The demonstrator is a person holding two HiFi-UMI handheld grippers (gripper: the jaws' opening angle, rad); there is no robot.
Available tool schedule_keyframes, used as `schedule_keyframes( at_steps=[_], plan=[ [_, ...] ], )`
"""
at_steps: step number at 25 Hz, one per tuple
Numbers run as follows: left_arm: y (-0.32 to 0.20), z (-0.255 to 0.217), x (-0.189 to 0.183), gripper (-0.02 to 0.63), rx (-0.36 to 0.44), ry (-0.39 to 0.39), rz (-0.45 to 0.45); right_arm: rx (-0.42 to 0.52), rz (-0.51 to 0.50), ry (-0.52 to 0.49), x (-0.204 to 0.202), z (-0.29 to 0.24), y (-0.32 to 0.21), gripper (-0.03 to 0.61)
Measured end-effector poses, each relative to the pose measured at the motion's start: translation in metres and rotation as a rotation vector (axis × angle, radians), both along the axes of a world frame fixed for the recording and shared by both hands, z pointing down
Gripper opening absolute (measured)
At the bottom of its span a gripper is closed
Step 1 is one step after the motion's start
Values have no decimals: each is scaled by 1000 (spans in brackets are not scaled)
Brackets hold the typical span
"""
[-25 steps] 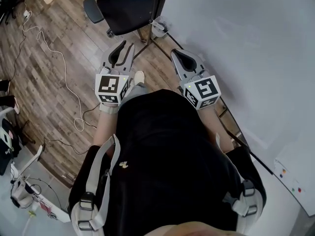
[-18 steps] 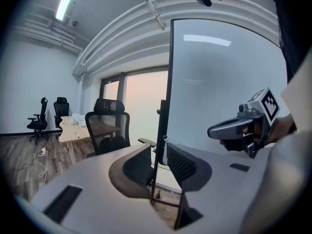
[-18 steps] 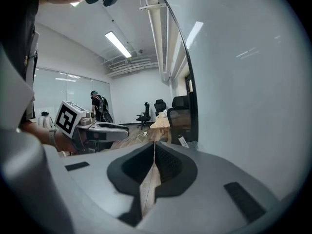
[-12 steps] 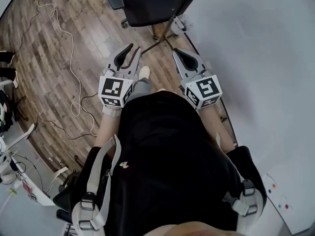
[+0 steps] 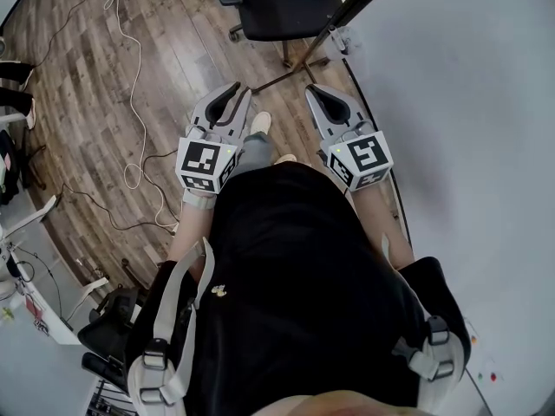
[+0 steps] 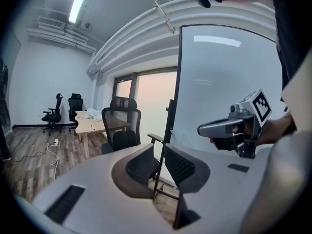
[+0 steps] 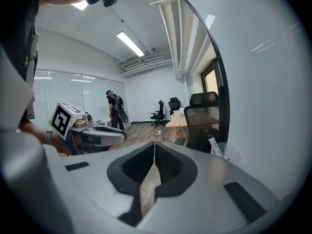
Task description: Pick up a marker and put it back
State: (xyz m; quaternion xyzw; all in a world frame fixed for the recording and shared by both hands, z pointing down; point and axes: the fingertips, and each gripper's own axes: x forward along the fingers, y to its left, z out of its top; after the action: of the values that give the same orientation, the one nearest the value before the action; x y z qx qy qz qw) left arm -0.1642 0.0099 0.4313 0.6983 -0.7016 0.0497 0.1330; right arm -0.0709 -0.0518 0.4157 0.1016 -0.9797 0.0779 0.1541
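No marker shows in any view. In the head view my left gripper (image 5: 236,92) and right gripper (image 5: 312,89) are held side by side at waist height over the wooden floor, both pointing forward. The left gripper (image 6: 162,147) has its jaws a narrow gap apart, with nothing between them; a dark stand pole shows through the gap. The right gripper (image 7: 155,144) is shut, its pads meeting at the tips on nothing. The whiteboard (image 5: 468,102) runs along my right side.
A black office chair (image 5: 277,3) stands just ahead, beside the whiteboard's dark stand leg (image 5: 295,68). A white cable (image 5: 130,102) winds over the floor at left. A desk with chairs (image 6: 90,123) sits farther back. A person (image 7: 114,111) stands far off.
The floor and chair have slid down and right in the head view as the person moved forward along the whiteboard. Both grippers keep the same pose in front of the body.
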Motion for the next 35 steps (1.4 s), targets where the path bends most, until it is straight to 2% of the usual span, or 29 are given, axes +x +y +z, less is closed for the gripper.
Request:
schedule_keyframes(
  at_steps=[11, 17, 35],
  plan=[
    [14, -2, -4, 72, 3, 12, -23, -1, -49, 6, -7, 4, 12, 17],
    [12, -2, -2, 72, -1, 12, -1, 14, -53, 19, -8, 5, 13, 17],
    [-5, -4, -7, 72, -3, 11, 39, 3, 13, 19, -2, 6, -1, 17]
  ],
)
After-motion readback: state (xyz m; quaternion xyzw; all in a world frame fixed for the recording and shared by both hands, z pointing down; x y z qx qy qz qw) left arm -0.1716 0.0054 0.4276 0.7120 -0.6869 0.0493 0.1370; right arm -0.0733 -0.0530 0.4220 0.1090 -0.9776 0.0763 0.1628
